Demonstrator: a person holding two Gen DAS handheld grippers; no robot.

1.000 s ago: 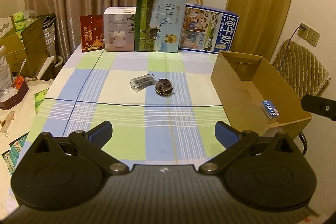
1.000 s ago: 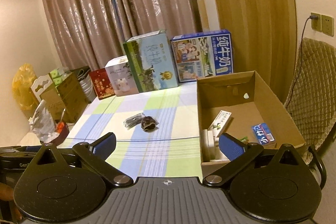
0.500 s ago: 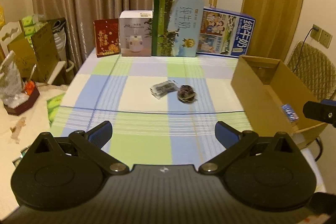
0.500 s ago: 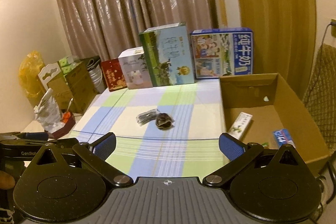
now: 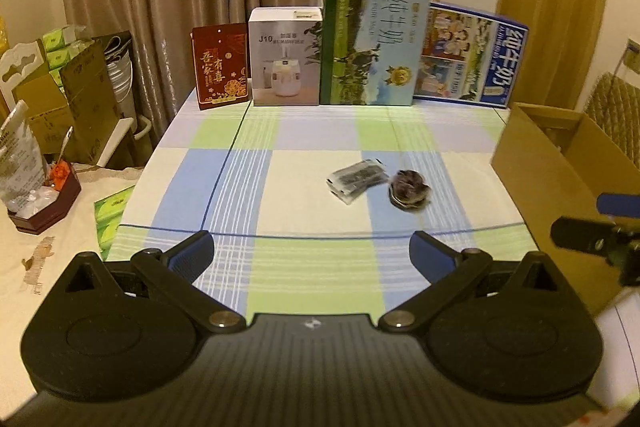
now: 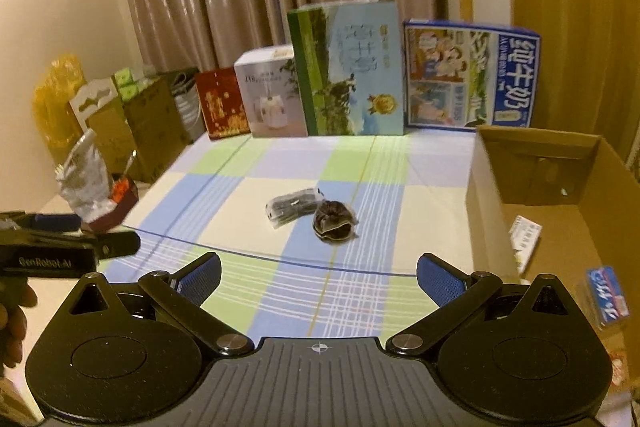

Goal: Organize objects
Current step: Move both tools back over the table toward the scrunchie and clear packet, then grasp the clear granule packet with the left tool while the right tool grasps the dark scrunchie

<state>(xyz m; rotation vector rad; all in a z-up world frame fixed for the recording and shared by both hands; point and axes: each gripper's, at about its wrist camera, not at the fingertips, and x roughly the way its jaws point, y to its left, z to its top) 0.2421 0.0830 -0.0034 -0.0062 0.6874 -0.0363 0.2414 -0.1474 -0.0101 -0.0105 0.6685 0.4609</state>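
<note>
Remaining on checked tablecloth (image 5: 312, 267): clear packet (image 5: 356, 179) and dark bundle (image 5: 409, 187), touching, 12 o'clock of wide, empty left gripper (image 5: 311, 251) and right gripper (image 6: 318, 273); cardboard box (image 6: 486, 211), 3 o'clock, partly filled.

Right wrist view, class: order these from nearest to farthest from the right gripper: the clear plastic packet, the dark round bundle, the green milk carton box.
From the right gripper:
1. Dark round bundle, mid-table, just right of centre.
2. Clear plastic packet, touching the bundle's left side, slightly farther back.
3. Green milk carton box, upright at the table's far edge.
</note>
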